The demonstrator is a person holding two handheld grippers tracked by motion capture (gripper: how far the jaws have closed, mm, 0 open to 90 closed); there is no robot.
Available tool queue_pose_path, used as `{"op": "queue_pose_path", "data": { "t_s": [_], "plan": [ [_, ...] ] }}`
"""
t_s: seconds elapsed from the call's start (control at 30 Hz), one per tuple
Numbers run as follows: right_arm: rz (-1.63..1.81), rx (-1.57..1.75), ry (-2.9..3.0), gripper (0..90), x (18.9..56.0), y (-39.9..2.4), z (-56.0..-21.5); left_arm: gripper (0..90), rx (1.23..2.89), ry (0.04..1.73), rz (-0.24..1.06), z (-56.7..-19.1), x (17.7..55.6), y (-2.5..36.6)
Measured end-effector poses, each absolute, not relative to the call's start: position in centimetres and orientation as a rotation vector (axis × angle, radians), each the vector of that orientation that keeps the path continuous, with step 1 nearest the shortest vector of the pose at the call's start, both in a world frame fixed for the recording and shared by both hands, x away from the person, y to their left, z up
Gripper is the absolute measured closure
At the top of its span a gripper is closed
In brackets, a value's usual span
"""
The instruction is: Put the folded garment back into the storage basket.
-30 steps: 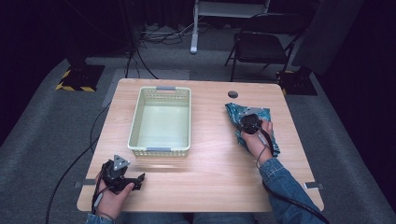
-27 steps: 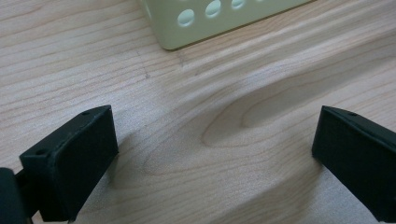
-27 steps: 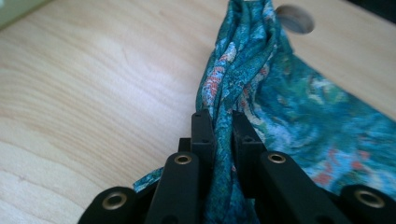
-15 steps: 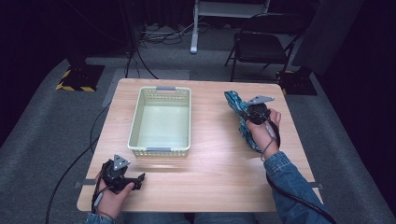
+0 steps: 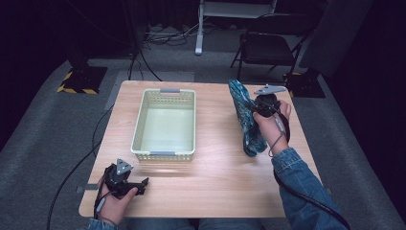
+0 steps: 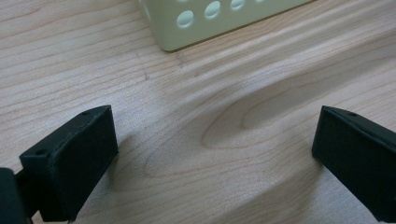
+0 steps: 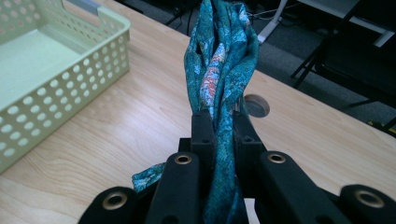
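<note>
We held the teal cloth (image 7: 219,70) pinched in our right gripper (image 7: 223,122) above the bench (image 5: 215,172); our left gripper (image 6: 212,154) rested with fingers wide near the basket (image 5: 139,129).

High view: the right tool (image 5: 261,106) is partly masked by the hand (image 5: 273,125); the teal patterned cloth (image 5: 245,119) hides the table's (image 5: 215,167) surface beneath it. Left gripper view: the perforated basket (image 6: 219,21) is cut off by the top edge. Right gripper view: the cloth's upper end leaves the frame.
</note>
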State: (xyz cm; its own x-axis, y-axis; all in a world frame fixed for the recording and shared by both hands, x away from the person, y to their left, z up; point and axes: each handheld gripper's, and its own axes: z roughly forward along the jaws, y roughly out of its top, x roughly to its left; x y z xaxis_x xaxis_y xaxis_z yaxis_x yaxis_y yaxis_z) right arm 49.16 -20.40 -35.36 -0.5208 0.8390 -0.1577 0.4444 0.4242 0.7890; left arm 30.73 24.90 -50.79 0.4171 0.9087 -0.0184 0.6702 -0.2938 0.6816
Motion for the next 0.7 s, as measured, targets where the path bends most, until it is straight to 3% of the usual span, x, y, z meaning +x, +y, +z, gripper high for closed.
{"op": "queue_pose_path", "data": {
  "t_s": [0.7],
  "plan": [
    [0.986,1.000,2.119,82.7,49.2,-16.0,-29.8,0.4,2.062,1.334,0.503,-50.8,30.8,24.9]
  ]
}}
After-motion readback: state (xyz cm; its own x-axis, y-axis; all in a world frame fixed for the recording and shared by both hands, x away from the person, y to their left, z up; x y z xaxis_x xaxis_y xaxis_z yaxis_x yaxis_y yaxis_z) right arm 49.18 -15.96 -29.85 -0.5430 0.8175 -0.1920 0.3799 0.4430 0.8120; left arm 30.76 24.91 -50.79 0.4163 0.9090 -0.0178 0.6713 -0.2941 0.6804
